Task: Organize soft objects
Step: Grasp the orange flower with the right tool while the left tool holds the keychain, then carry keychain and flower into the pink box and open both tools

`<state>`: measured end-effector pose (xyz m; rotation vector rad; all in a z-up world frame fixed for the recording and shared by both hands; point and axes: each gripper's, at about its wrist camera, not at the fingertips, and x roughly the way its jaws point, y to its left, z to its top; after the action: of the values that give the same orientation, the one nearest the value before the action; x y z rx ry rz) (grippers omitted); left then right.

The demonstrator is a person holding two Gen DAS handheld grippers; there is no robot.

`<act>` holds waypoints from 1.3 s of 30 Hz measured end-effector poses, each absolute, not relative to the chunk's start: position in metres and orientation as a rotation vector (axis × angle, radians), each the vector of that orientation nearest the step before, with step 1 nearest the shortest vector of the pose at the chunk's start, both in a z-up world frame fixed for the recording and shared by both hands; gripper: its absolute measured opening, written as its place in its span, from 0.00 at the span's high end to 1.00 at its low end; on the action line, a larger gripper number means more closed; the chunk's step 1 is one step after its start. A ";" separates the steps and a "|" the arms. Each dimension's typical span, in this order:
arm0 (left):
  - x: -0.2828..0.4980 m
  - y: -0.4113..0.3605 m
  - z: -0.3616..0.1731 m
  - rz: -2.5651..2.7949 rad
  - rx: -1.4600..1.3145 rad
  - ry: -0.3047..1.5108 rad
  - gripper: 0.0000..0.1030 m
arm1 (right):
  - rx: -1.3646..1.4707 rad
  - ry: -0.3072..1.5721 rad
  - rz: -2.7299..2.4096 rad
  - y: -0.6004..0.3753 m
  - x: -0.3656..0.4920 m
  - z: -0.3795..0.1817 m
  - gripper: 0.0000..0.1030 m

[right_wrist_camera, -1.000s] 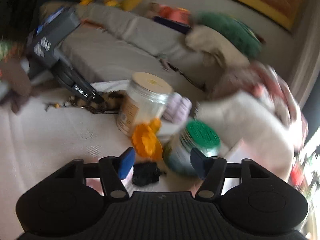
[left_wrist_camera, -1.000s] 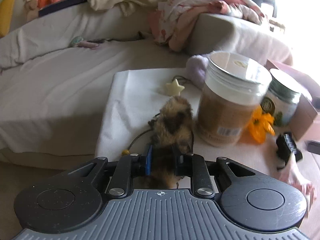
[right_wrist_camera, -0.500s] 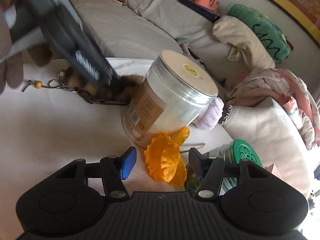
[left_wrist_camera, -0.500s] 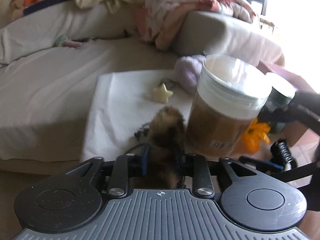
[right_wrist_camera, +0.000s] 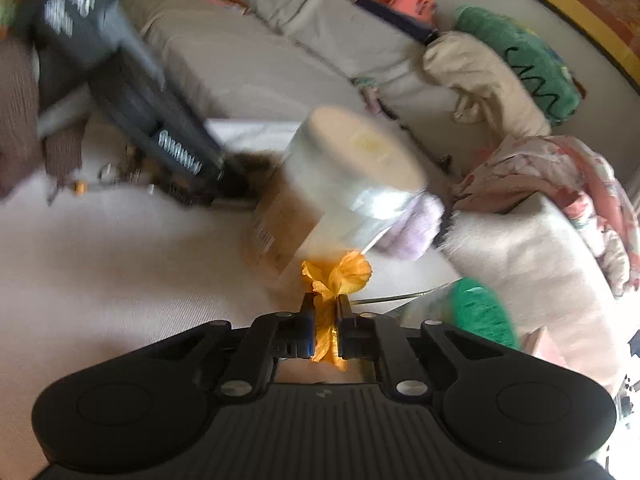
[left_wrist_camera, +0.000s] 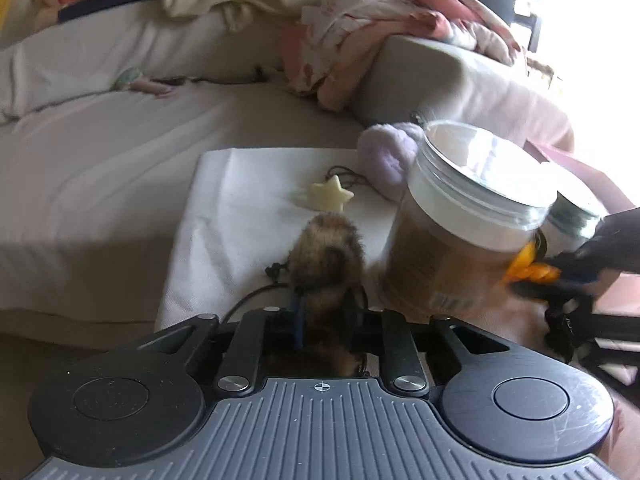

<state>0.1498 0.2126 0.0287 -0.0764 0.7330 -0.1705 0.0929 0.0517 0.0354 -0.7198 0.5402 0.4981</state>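
Note:
My left gripper (left_wrist_camera: 325, 314) is shut on a brown furry keychain toy (left_wrist_camera: 326, 256) on the white cloth (left_wrist_camera: 224, 216); it shows blurred in the right wrist view (right_wrist_camera: 248, 170). My right gripper (right_wrist_camera: 324, 312) is shut on an orange fabric flower (right_wrist_camera: 340, 276), beside the big silver-lidded jar (right_wrist_camera: 340, 196). In the left wrist view the flower (left_wrist_camera: 528, 268) shows at the jar's (left_wrist_camera: 468, 224) right, in the other gripper's jaws. A cream star (left_wrist_camera: 330, 198) and a lilac plush (left_wrist_camera: 384, 160) lie farther back.
A green-lidded jar (right_wrist_camera: 480, 312) stands right of the flower. A grey sofa (left_wrist_camera: 100, 132) with blankets (left_wrist_camera: 392, 28) and pillows lies behind the cloth. A small black object (left_wrist_camera: 560, 340) sits near the right gripper.
My right gripper has closed on the orange flower. My left gripper still holds the furry toy, and the view has shifted slightly.

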 end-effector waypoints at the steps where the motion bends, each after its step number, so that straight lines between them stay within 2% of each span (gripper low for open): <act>1: 0.152 0.216 0.032 -0.173 -0.094 0.728 0.83 | -0.705 0.516 0.491 0.048 0.091 0.045 0.92; 6: 0.161 0.224 0.078 -0.192 -0.102 0.627 0.85 | -0.577 0.418 0.463 0.021 0.093 0.110 0.92; 12: 0.158 0.211 0.193 -0.178 0.007 0.420 0.85 | -0.400 0.329 0.397 -0.022 0.108 0.191 0.92; 18: 0.156 0.170 0.310 -0.173 0.076 0.232 0.85 | -0.360 0.209 0.280 -0.069 0.104 0.243 0.92; 23: 0.152 0.117 0.371 -0.240 0.069 0.138 0.85 | -0.366 0.154 0.198 -0.109 0.093 0.262 0.92; 28: 0.145 0.059 0.387 -0.375 0.057 0.098 0.85 | -0.340 0.152 0.163 -0.152 0.079 0.264 0.92; 39: 0.177 -0.036 0.312 -0.629 0.021 0.220 0.84 | -0.290 0.180 0.154 -0.210 0.050 0.236 0.92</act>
<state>0.1769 -0.0358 0.3118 0.0208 0.2205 -0.6286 0.0501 -0.2099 0.2365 -0.2904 0.1802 0.1543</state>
